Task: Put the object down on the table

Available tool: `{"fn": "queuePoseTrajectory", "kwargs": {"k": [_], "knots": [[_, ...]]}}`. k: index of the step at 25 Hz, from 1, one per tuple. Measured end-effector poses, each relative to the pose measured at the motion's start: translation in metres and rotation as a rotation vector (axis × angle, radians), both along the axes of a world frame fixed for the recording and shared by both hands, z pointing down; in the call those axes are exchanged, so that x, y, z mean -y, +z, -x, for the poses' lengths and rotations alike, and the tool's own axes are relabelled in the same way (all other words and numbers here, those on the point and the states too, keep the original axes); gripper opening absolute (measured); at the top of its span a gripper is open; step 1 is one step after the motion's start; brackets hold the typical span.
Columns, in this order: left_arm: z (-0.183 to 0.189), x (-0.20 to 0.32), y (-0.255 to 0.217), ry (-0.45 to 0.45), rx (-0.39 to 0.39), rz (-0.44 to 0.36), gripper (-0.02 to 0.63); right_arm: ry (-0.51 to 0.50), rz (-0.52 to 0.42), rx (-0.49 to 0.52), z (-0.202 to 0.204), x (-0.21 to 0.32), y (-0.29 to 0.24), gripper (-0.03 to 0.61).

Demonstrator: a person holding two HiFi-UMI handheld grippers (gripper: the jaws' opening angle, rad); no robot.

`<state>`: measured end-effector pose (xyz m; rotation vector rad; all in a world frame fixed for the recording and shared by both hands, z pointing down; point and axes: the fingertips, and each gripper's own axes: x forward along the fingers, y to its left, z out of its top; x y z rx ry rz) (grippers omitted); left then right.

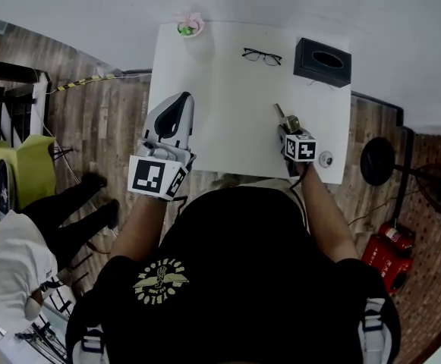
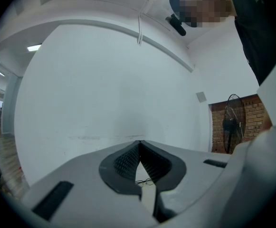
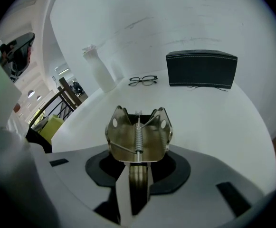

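Table (image 1: pixel 228 139) sits straight ahead of me. Far L corner: a pot (image 1: pixel 190 26). Along the far edge, approx. mid: glasses (image 1: pixel 262 55), w/ a box (image 1: pixel 322 61) just R of them, by the far R corner. Near R corner: a round item (image 1: pixel 326 158). My L gripper (image 1: pixel 179 101) is over the table's L edge. My R gripper (image 1: pixel 288 128) is over the near R part, w/ a metal clip (image 1: pixel 282 115) between its jaws. On the floor: fan (image 1: pixel 377 161) to the R, chair (image 1: pixel 23 169) to the L.

The shiny gold-coloured metal clip (image 3: pixel 138 129) looks smooth. The white tabletop (image 1: pixel 228 120) is smooth and matt. The black stitched box (image 3: pixel 202 69) looks like leather. The brown floor (image 1: pixel 99 120) is wood.
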<state>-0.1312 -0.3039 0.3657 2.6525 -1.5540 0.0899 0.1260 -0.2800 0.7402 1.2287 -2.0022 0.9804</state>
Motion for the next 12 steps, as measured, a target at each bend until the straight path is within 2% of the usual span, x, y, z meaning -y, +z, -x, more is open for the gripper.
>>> {"fn": "queuePoseTrajectory", "kwargs": {"k": [2,6,12], "knots": [[0.002,-0.002,0.001,-0.002,-0.002,0.001,0.008,-0.001,0.007,0.005,0.001,0.0,0.001,0.184],[0.001,-0.006,0.0,0.007,-0.01,0.0,0.007,0.0,-0.037,-0.007,-0.003,0.001,-0.011,0.233],[-0.003,-0.01,-0.002,0.03,-0.023,-0.005,0.006,-0.005,-0.081,-0.041,-0.016,0.003,-0.023,0.258]]}}
